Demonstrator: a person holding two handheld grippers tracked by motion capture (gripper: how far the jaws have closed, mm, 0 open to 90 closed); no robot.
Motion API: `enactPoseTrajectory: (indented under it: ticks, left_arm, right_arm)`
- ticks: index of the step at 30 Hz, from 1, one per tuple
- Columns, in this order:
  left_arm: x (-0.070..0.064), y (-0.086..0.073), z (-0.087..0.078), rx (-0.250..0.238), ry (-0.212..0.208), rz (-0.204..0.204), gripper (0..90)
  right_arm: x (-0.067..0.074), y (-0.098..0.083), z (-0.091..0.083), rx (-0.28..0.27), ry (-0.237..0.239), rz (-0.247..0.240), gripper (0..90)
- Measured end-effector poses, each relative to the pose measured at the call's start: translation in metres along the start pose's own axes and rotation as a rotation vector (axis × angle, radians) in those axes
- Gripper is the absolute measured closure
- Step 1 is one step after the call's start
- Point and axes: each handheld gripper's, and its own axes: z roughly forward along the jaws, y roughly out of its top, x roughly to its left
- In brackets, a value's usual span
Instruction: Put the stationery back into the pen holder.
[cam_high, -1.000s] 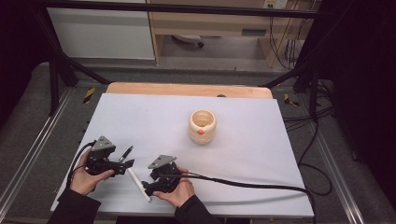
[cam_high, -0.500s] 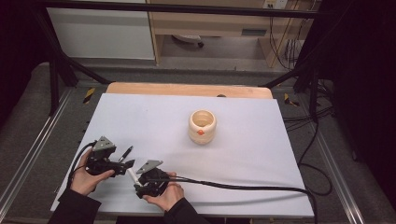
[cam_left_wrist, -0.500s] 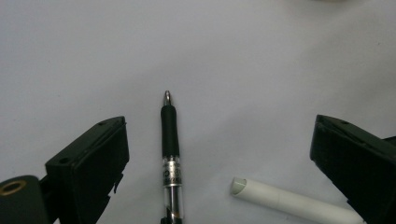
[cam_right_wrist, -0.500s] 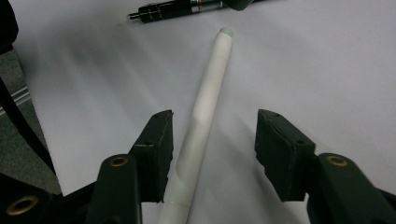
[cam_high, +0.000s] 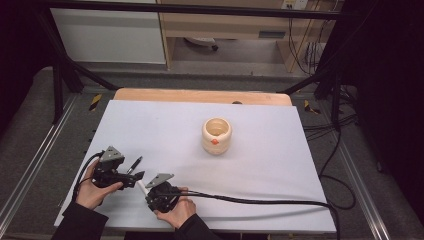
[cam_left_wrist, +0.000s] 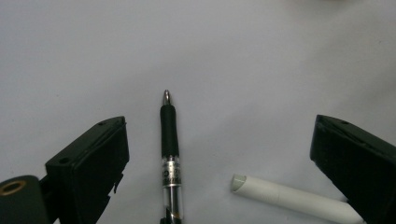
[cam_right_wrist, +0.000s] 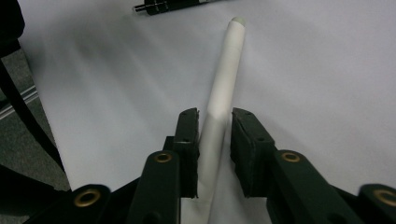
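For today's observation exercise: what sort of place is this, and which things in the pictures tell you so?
Probably a lab or workshop set up for recording. A white-covered table stands inside a black metal frame, cables trail across the floor, and a person works with two hand-held grippers, left and right.

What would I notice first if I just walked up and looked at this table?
Probably the cream-coloured pot with an orange spot, standing alone in the middle of the white table. Next, at the near edge, the right gripper has just been closing and now pinches a white pen, while the left gripper hangs open around a black pen that lies flat.
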Motion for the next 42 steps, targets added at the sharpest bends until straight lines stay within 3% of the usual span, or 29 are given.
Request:
enactPoseTrajectory:
  ticks: [11,17,24,31,42]
  left_arm:
    - [-0.001,0.001,-0.001,-0.003,-0.004,0.007,4.6]
    - [-0.001,0.001,-0.002,-0.009,-0.006,0.008,4.6]
    - [-0.004,0.004,-0.006,-0.024,-0.013,0.021,4.6]
    - [-0.007,0.006,-0.01,-0.051,-0.022,0.041,4.6]
    - [-0.02,0.009,-0.006,-0.037,-0.045,0.092,4.6]
  right_arm:
    - [-0.001,0.001,0.0,0.006,-0.011,0.035,78.8]
    - [-0.003,0.002,-0.002,0.016,-0.006,0.03,78.9]
    - [-0.008,0.009,-0.013,0.015,0.006,-0.011,79.0]
    - [-0.028,0.012,-0.031,0.022,0.031,-0.018,79.0]
    - [-0.071,0.007,-0.067,0.03,0.054,-0.049,79.0]
